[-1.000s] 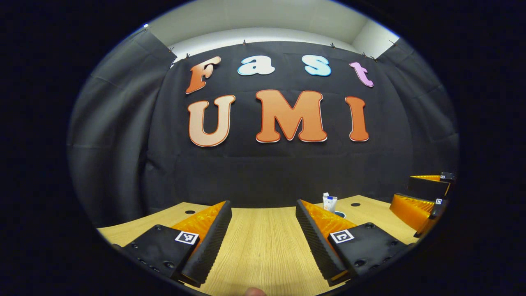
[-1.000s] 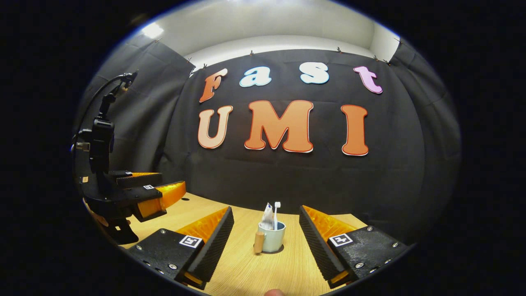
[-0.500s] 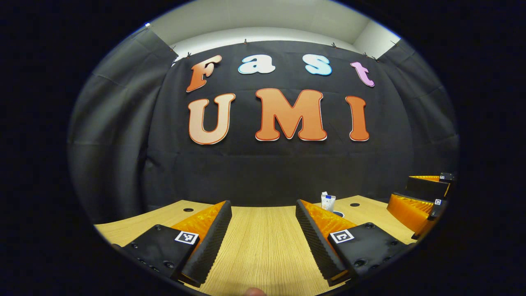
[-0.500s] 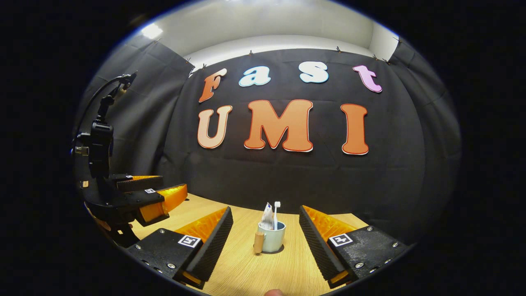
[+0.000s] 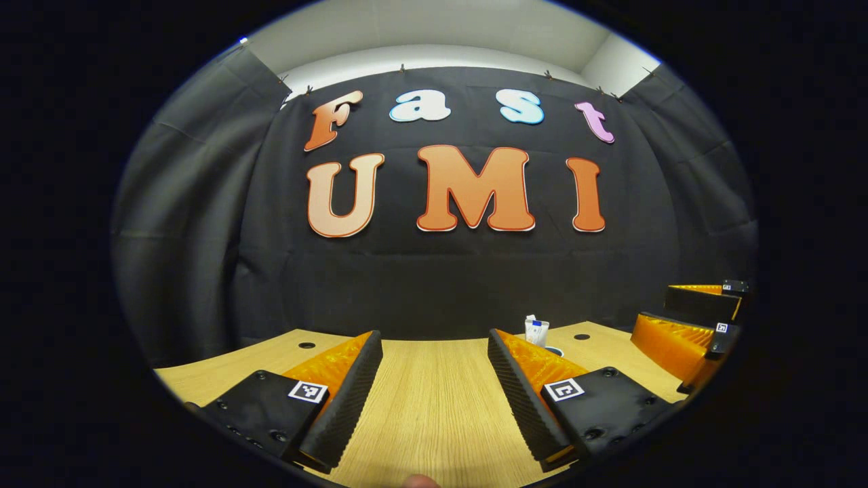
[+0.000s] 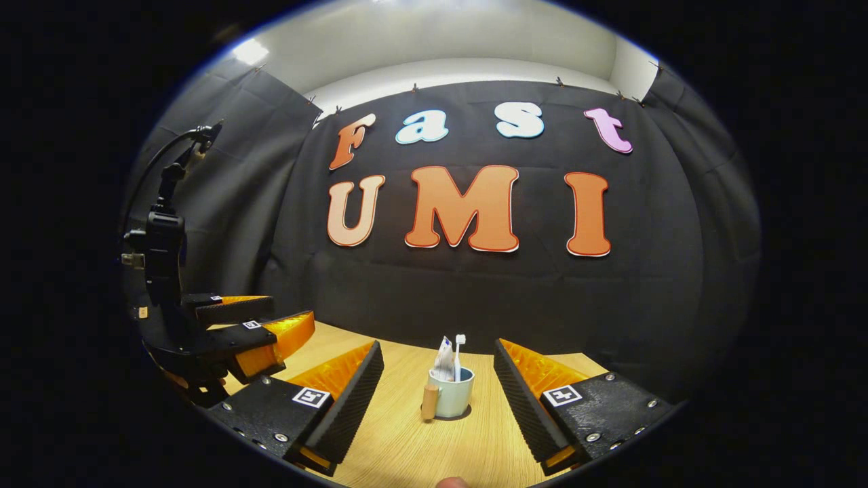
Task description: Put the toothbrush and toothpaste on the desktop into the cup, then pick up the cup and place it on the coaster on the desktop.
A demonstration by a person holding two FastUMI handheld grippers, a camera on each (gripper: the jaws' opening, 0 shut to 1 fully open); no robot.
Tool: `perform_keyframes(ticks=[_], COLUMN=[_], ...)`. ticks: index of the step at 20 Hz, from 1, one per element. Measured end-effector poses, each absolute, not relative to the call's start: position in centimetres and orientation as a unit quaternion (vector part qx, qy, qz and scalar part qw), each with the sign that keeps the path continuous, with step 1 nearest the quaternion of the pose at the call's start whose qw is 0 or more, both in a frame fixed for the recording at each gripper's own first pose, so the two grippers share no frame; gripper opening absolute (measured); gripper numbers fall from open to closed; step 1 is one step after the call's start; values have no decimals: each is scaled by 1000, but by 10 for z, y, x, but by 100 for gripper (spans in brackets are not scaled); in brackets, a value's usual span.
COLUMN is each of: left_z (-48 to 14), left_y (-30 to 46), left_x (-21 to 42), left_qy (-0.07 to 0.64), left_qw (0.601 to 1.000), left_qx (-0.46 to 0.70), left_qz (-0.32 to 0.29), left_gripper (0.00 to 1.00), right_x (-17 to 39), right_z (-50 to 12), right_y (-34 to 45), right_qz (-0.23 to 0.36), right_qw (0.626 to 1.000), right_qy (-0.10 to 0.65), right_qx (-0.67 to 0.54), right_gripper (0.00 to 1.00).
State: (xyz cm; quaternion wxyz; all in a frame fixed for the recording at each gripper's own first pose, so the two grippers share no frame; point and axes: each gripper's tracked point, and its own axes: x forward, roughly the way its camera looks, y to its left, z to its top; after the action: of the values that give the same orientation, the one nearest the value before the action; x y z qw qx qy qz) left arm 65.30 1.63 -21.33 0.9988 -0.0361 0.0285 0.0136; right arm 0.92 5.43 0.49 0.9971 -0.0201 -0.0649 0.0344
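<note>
Between the right gripper's (image 6: pixel 439 390) parted jaws, out ahead on the wooden desktop (image 6: pixel 413 451), stands the pale green cup (image 6: pixel 453 399) with the white toothbrush (image 6: pixel 458 352) and the toothpaste tube (image 6: pixel 444 361) already upright inside it. A dark disc showing under the cup's base looks like the coaster (image 6: pixel 453 416), so the task appears as good as done and the step in hand is clearing away; whether the cup sits centred on it cannot be told. To do that well, the right gripper should draw straight back with its jaws kept wide, staying off the wooden handle (image 6: pixel 428 403) on the cup's near-left side so nothing tips the tall contents. The left gripper (image 5: pixel 434 369) also has its jaws apart and empty over bare desk; from its own camera the tube and cup rim peek past its right-hand finger, farther off. It should keep to its side, as it hangs just beside the right gripper's left finger in the right gripper view. The tube carries a small blue patch of printing, too small to read; no brand is legible on the cup.
</note>
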Motion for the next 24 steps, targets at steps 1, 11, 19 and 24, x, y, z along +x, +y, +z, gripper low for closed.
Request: perform_keyframes(ticks=[1,11,19,24], left_z=[-212,-210,-206,-206], left_y=[16,36,39,44], left_x=[653,645,643,645], left_qy=[25,17,11,16], left_qw=[999,999,998,998], left_qx=[-36,-31,-35,-31], left_qz=[13,35,41,52], left_gripper=[100,100,100,99], right_x=[9,7,5,3], right_z=[7,11,14,16], right_y=[54,50,40,30], right_qz=[34,27,14,4], right_qw=[997,997,997,997], right_qy=[-67,-70,-72,-74], right_qx=[-21,-16,-9,-10], right_gripper=[98,98,98,98])
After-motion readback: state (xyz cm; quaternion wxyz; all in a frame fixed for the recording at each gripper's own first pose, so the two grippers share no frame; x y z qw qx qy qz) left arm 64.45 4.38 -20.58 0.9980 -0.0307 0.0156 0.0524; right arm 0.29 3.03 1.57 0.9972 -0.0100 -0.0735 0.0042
